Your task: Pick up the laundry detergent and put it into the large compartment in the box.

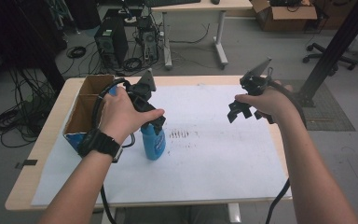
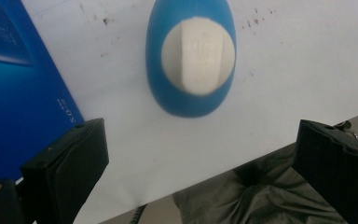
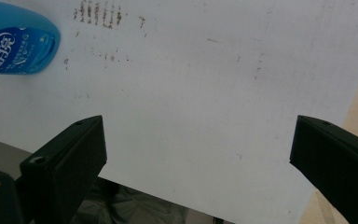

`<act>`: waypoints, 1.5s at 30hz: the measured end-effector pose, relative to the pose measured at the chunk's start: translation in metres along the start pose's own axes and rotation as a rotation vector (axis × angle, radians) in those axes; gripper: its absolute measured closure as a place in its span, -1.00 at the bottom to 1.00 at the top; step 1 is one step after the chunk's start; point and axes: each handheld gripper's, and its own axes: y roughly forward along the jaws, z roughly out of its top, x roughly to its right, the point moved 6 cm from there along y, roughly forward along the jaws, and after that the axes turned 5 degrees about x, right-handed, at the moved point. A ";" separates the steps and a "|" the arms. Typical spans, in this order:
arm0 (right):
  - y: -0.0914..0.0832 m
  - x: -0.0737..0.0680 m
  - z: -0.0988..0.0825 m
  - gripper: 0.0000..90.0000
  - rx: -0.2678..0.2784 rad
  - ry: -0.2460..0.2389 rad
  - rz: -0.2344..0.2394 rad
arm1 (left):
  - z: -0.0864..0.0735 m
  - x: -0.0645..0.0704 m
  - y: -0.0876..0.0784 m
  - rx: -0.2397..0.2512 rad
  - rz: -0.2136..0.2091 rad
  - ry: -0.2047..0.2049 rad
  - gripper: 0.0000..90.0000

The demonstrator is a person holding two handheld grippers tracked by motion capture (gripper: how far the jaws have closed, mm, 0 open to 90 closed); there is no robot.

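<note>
1. My left tool (image 1: 150, 122) – jaws wide, above the upright blue bottle (image 1: 153, 142) on the bench's white sheet (image 1: 214, 154), beside the cardboard box (image 1: 85, 109).
2. Right tool (image 1: 240, 111) – wide too, holding nothing.

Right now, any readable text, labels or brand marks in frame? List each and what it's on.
"蓝月亮": white characters on the blue bottle label, right gripper view. The smaller print under them is too blurred to read.
"SONY", probably: small pale letters running sideways on the blue side of the cardboard box, left gripper view; only partly legible. The faint line of print higher on that side is unreadable.
White cap of the bottle: raised marking, unreadable.
</note>
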 end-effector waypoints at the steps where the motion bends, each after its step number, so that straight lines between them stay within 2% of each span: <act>1: 0.000 0.001 0.000 -0.91 0.001 0.002 -0.001 | 0.002 0.000 0.000 -0.001 0.001 0.001 -0.91; 6: 0.001 0.004 0.000 -0.91 0.000 0.003 0.001 | 0.009 0.001 0.002 -0.003 0.025 0.007 -0.91; 10: 0.002 0.004 0.001 -0.91 -0.001 0.001 0.006 | 0.015 0.001 -0.001 -0.012 0.068 0.018 -0.91; 17: 0.002 0.005 0.002 -0.91 -0.001 -0.004 0.009 | 0.022 0.001 0.001 -0.022 0.074 0.022 -0.91; 27: 0.006 0.007 0.002 -0.91 -0.003 -0.014 0.014 | 0.031 0.001 0.014 -0.051 0.096 0.033 -0.91; 45: 0.013 0.012 -0.001 -0.91 -0.011 -0.011 0.022 | 0.032 0.003 0.031 -0.078 0.105 0.058 -0.91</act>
